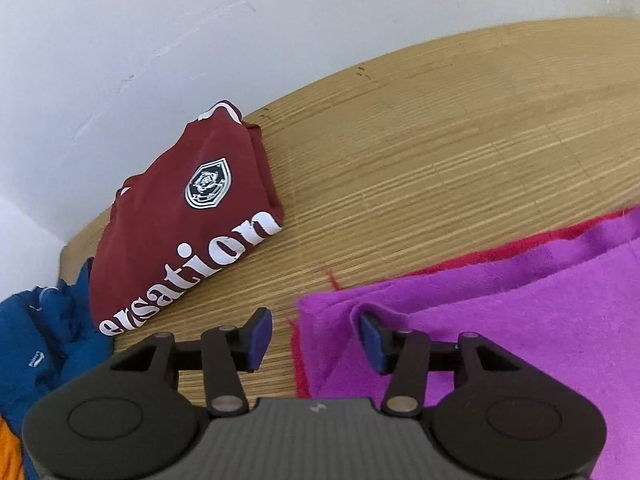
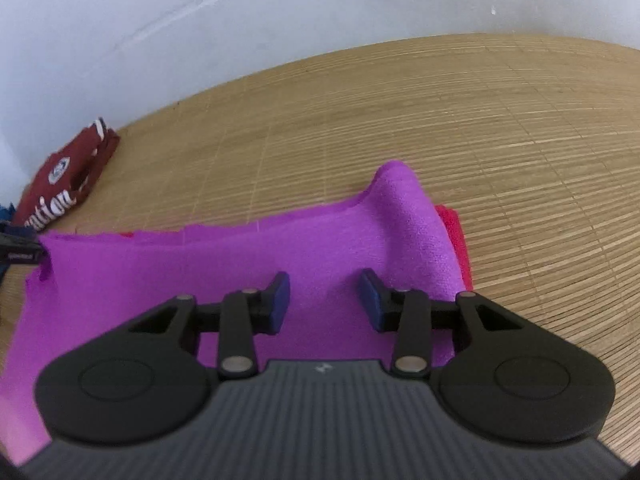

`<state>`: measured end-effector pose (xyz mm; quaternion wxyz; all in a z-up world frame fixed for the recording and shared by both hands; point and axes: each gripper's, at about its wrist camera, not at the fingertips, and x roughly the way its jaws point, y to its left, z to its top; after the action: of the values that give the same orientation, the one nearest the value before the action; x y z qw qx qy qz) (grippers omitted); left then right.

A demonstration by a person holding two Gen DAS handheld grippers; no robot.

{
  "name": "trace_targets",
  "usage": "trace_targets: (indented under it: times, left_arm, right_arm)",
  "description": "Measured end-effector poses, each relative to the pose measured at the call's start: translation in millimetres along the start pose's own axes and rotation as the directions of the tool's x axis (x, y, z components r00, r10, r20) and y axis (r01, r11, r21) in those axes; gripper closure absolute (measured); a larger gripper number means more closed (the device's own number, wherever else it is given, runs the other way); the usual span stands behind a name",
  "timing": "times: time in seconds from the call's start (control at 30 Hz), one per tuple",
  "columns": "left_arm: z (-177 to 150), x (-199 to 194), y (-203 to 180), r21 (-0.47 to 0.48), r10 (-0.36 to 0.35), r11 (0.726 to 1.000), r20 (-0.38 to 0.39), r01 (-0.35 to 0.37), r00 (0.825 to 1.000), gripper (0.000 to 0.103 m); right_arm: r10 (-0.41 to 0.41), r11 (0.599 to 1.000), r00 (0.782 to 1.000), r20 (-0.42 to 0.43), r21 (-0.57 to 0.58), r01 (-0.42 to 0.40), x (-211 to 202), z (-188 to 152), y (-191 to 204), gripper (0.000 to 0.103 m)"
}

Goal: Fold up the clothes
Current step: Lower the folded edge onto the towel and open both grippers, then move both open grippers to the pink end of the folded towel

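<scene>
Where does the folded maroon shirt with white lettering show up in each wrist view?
Left wrist view: the folded maroon shirt with white lettering fills the left-centre, close by, beside the blue garment.
Right wrist view: it lies small at the far left edge, against the white wall.
Shared landmark: the purple fleece cloth, lying on the woven bamboo mat.

Soft even daylight; fisheye-bent edges; slight blur throughout.
</scene>
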<state>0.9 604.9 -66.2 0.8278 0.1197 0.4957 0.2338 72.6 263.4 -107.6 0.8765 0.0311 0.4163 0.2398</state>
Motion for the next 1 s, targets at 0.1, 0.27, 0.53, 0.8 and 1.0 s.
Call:
trace_targets:
  times: [0.1,0.27,0.53,0.8,1.0]
  left_arm:
    - [2.6,-1.2,6.0,0.021,0.018,1.000,0.006,-0.018,1.000,0.051]
    - [8.2,-5.0,3.5,0.029,0.018,0.999,0.012,-0.018,1.000,0.051]
    - [-36.9,-10.2,4.0,-0.036,-0.064,0.997,-0.034,0.062,0.997,0.050]
    - [-60.2,-13.2,-0.4,0.063,0.020,0.998,0.001,-0.020,1.000,0.043]
    - [-130.2,-82.9,37.3,-0.056,-0.117,0.991,0.052,0.120,0.992,0.043]
  right_arm:
    - [-0.020,1.000,1.000,-0.001,0.013,0.020,-6.0,2.7,2.6,0.060]
    - [0.055,0.998,0.998,0.034,-0.040,-0.053,-23.5,0.5,30.9,0.059]
    - [0.206,0.969,0.976,-0.063,-0.123,-0.213,-17.4,-19.9,71.9,0.060]
    - [0.140,0.951,0.989,-0.039,-0.274,-0.145,8.2,-30.3,111.2,0.061]
    - [0.148,0.955,0.989,0.016,-0.264,-0.139,-50.9,-34.0,89.0,0.061]
